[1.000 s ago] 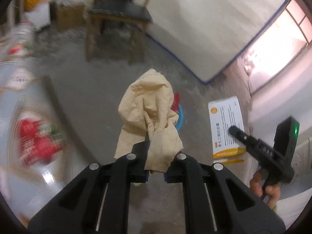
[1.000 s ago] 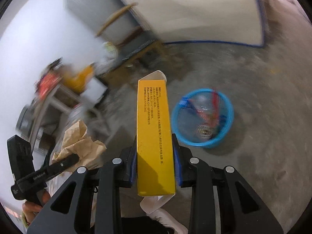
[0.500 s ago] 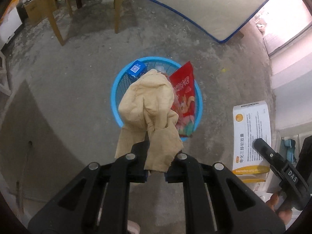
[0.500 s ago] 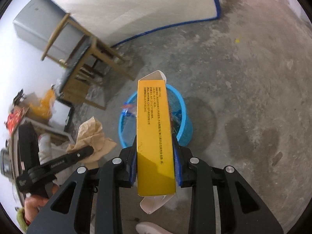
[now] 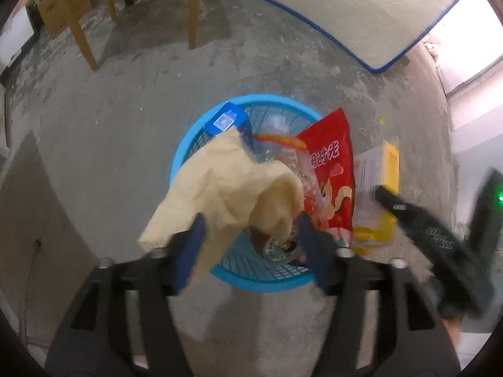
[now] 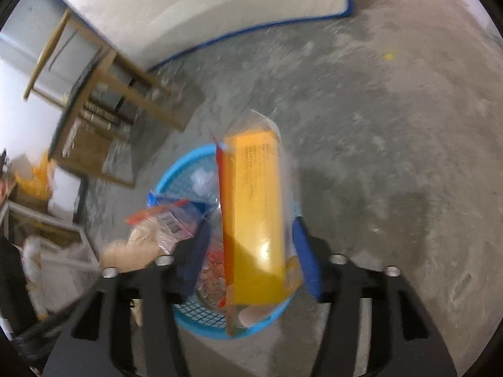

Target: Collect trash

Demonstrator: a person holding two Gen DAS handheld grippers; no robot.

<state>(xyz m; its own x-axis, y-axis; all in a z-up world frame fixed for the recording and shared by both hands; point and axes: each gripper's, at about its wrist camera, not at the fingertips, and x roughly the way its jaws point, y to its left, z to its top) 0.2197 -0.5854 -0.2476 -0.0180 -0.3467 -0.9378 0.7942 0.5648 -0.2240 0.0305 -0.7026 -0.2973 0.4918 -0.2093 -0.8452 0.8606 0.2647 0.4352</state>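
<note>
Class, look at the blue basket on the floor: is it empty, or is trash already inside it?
Not empty. The blue basket already holds a red snack bag, a small blue box and a can.

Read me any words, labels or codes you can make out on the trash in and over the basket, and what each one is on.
Red snack bag: large white Chinese characters, too blurred to quote.
Blue box: a white square code label, no readable words.
Yellow box: lines of small print, too blurred to read.
Clear wrapper: a barcode, digits unreadable.
Nothing else legible.
</note>
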